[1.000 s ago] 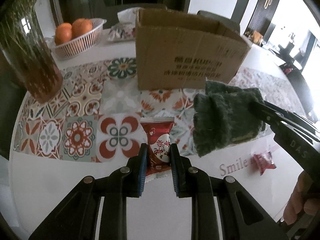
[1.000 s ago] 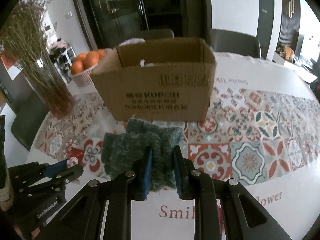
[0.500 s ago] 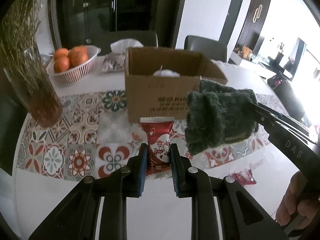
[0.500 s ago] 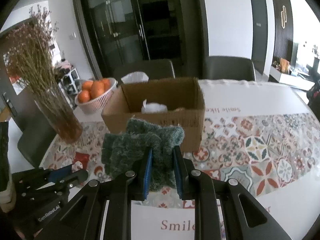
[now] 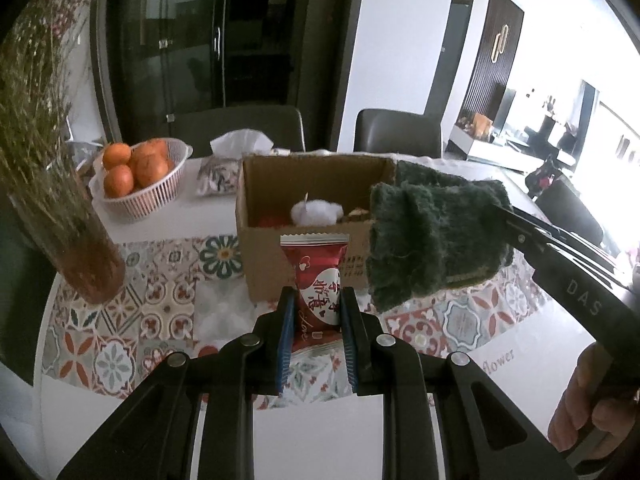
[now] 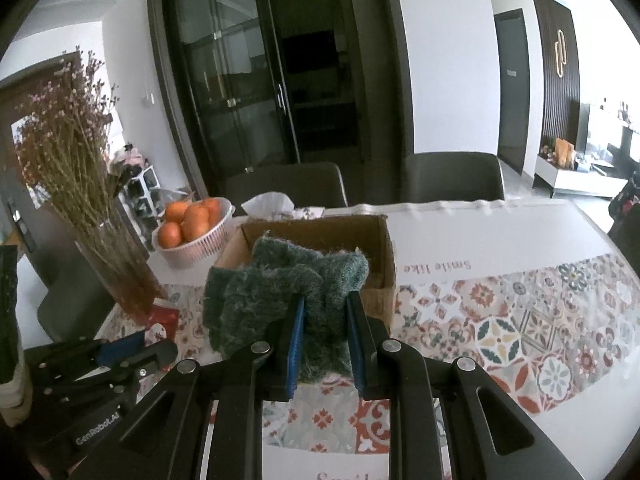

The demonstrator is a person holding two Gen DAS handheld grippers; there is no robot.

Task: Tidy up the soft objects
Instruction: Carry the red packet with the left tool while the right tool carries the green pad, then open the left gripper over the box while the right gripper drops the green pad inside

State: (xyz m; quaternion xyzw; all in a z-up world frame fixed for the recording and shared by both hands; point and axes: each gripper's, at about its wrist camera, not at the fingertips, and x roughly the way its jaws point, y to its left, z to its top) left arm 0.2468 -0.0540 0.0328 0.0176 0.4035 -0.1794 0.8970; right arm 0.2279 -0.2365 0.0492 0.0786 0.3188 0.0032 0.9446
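My left gripper (image 5: 316,300) is shut on a red snack packet (image 5: 318,280) and holds it in the air in front of an open cardboard box (image 5: 260,216). My right gripper (image 6: 323,304) is shut on a dark green knitted cloth (image 6: 280,288), raised near the box (image 6: 384,248); the cloth also shows in the left wrist view (image 5: 432,236) at the box's right end. Inside the box lie a white fluffy ball (image 5: 316,212) and other small items, partly hidden.
A glass vase of dried flowers (image 5: 48,184) stands at the left. A white basket of oranges (image 5: 140,172) and a tissue pack (image 5: 224,160) sit behind the box. The patterned table runner (image 6: 520,320) covers the table; chairs stand at the far side.
Both grippers have risen with their loads, so the box's open top and contents now show. The green cloth has moved toward the box's right end.
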